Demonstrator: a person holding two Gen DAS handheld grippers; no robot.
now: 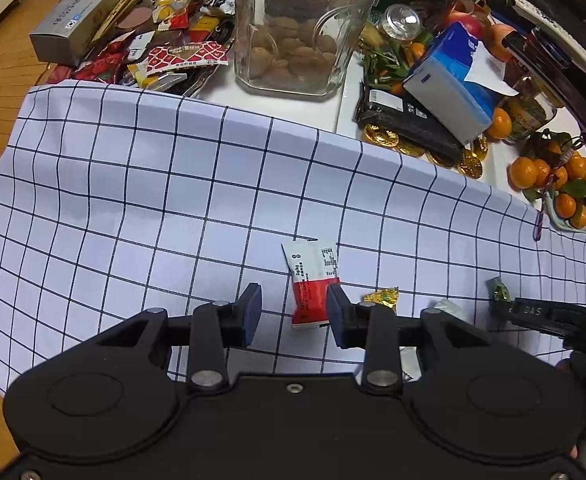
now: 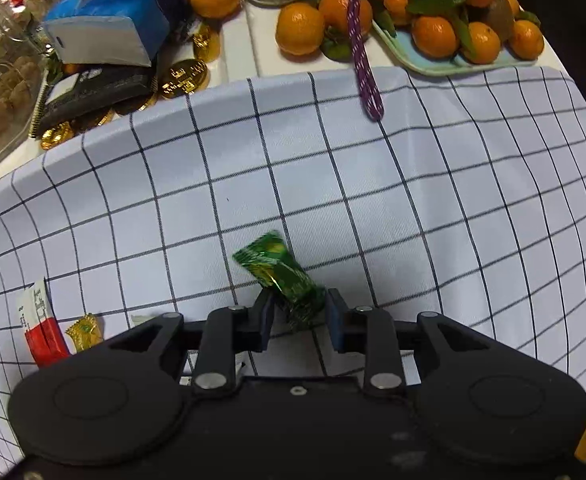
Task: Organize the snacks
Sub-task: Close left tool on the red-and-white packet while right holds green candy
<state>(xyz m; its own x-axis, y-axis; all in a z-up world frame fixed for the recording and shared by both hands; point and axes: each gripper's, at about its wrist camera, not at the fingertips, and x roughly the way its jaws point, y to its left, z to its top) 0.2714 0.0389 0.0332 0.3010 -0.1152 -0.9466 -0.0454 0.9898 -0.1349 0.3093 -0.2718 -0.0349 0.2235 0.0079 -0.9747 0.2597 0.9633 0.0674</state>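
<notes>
The left gripper (image 1: 294,312) points down at the checked cloth (image 1: 173,200), jaws about half open, the red-and-white snack packet (image 1: 311,284) lying flat between its fingers; the right pad overlaps the packet's edge, the left pad stands clear of it, so nothing is gripped. The right gripper (image 2: 299,314) is closed on a green foil candy (image 2: 289,280), which sticks up tilted from between its pads. Only the left view shows the right gripper's finger from the side, far right, and a pale wrapper behind the left finger. Both views show a gold-wrapped candy (image 2: 85,330) just beside the packet. Farther on, the cloth lies bare up to its far edge. Beyond it, the left view alone shows a glass jar (image 1: 305,28) of walnuts and a snack pile (image 1: 165,44); the right view shows a tangerine tray (image 2: 453,64) and gold coins (image 2: 183,76).
</notes>
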